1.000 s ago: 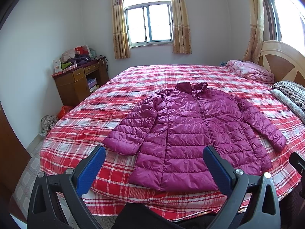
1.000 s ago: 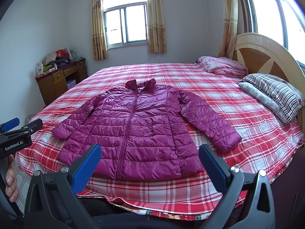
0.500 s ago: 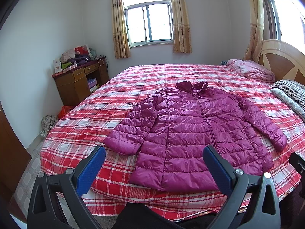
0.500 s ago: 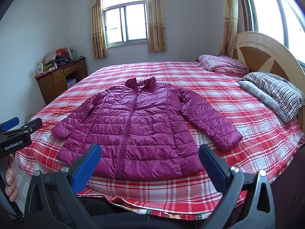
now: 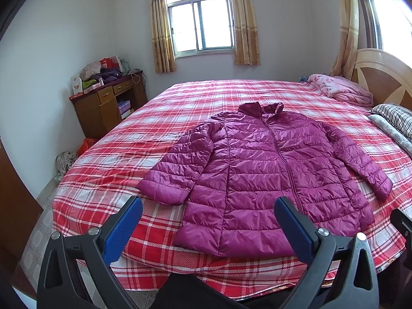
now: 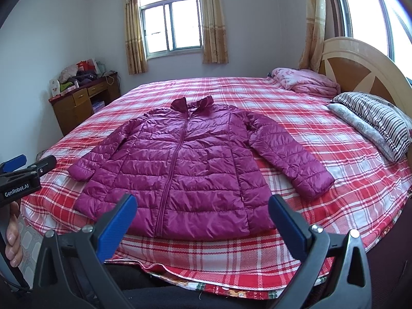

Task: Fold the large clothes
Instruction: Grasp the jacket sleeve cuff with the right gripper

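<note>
A magenta quilted puffer jacket [image 5: 265,164] lies flat, zipped, front up, on the red plaid bed [image 5: 108,177], collar toward the window, both sleeves spread out. It also shows in the right wrist view [image 6: 185,164]. My left gripper [image 5: 208,206] is open and empty, held before the bed's near edge, short of the jacket's hem. My right gripper [image 6: 202,202] is open and empty, likewise short of the hem. The left gripper [image 6: 18,172] shows at the left edge of the right wrist view, held in a hand.
A pink folded blanket [image 6: 306,81] and striped pillows [image 6: 376,118] lie by the wooden headboard [image 6: 360,72] at right. A cluttered wooden desk [image 5: 108,103] stands at the left wall. Bags [image 5: 65,158] sit on the floor beside the bed.
Both grippers have drifted slightly toward the bed, so the jacket looks a little lower and nearer. Both stay open. The jacket has not moved.
</note>
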